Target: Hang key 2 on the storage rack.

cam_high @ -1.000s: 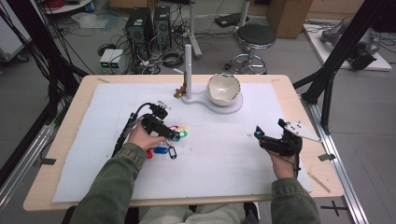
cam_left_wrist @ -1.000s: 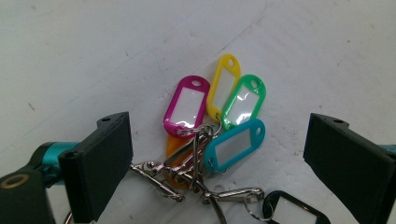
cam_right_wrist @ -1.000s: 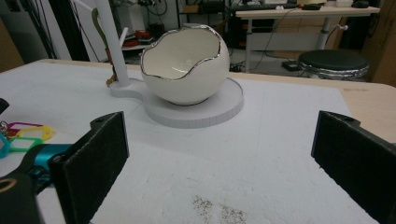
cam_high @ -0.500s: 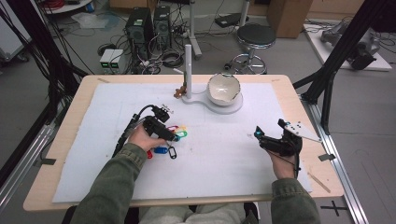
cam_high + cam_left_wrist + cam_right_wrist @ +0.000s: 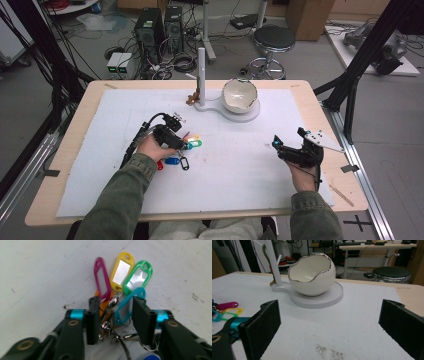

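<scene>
A bunch of coloured key tags (image 5: 194,143) on a metal ring (image 5: 112,327) lies on the white mat left of centre: magenta (image 5: 101,277), yellow (image 5: 121,270), green (image 5: 137,277), teal (image 5: 126,307) and orange tags. My left gripper (image 5: 186,145) (image 5: 116,315) points down at the bunch, its jaws on either side of the ring and tag stems. The jaws have just been closing. A gap still shows beside the pads, so I read them as open. My right gripper (image 5: 288,137) (image 5: 329,322) rests at the right of the mat, open and holding nothing.
A white egg-shaped bowl (image 5: 239,95) (image 5: 312,275) sits on a round white base (image 5: 250,115) with an upright post (image 5: 201,65) at the back centre. A blue tag (image 5: 171,161), a red one (image 5: 160,165) and a black ring (image 5: 184,163) lie by the left hand.
The left gripper's jaws have drawn in around the key tag bunch. Both hands have stayed where they were.
</scene>
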{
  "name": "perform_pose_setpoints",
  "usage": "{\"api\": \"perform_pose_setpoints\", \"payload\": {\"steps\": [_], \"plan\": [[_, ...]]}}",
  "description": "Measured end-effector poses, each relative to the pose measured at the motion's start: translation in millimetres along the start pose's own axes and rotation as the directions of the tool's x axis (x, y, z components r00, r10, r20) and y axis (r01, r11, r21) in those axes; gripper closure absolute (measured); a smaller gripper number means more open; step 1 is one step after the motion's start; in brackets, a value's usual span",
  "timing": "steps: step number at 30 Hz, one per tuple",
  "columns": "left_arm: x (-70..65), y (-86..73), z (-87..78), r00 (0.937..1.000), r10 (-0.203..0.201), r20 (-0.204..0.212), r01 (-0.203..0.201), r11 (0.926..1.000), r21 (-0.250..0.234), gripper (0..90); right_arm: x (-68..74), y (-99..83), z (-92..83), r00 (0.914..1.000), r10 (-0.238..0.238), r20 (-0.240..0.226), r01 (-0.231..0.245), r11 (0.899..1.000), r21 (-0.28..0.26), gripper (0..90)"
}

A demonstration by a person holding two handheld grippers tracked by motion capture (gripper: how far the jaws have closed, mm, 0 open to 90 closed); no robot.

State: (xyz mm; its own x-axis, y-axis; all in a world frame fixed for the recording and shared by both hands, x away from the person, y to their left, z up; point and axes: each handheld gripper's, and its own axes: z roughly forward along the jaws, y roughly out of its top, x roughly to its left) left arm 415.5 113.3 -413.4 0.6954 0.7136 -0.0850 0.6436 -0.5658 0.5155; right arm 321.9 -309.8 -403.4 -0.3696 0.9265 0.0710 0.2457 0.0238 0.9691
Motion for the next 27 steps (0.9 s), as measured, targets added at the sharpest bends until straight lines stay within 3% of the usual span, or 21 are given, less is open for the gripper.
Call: {"api": "perform_pose_setpoints", "payload": {"steps": [2, 5, 10, 17, 20, 24, 27], "plan": [[0.9, -0.4, 0.0, 0.9989, 0.001, 0.047, -0.001, 1.0000, 0.007, 71.5, 0.0, 0.0, 0.0, 1.0000, 0.000, 0.000, 0.000, 1.000, 0.000, 3.1], [-2.5, 0.2, 0.3, 0.9988, 0.029, 0.039, -0.029, 0.9995, 0.013, 74.0, 0.2, 0.0, 0.0, 1.0000, 0.000, 0.000, 0.000, 1.000, 0.001, 3.0], [5.0, -0.1, -0.4, 0.9962, -0.013, 0.087, 0.010, 0.9996, 0.025, 74.7, 0.6, 0.0, 0.0, 1.0000, 0.001, 0.000, -0.001, 1.000, 0.003, 3.1], [3.8, -0.1, -2.8, 0.9975, 0.005, 0.070, -0.006, 0.9997, 0.023, 75.4, -0.1, -0.1, 0.0, 1.0000, -0.001, 0.001, 0.001, 1.000, 0.000, 3.0], [4.7, -0.1, -5.5, 0.9984, -0.006, 0.056, 0.006, 0.9999, 0.010, 76.0, 0.1, -0.1, -0.1, 1.0000, 0.001, 0.000, -0.001, 1.000, 0.001, 3.0], [8.6, -0.1, -12.6, 0.9966, -0.032, 0.075, 0.034, 0.9991, -0.024, 81.5, -0.1, 0.0, -0.1, 1.0000, 0.000, 0.002, 0.000, 1.000, 0.000, 3.0], [9.5, -0.8, -15.1, 0.9975, -0.028, 0.064, 0.030, 0.9994, -0.020, 81.8, -0.1, -0.1, 0.0, 1.0000, -0.001, 0.001, 0.001, 1.000, 0.001, 3.0]]}}
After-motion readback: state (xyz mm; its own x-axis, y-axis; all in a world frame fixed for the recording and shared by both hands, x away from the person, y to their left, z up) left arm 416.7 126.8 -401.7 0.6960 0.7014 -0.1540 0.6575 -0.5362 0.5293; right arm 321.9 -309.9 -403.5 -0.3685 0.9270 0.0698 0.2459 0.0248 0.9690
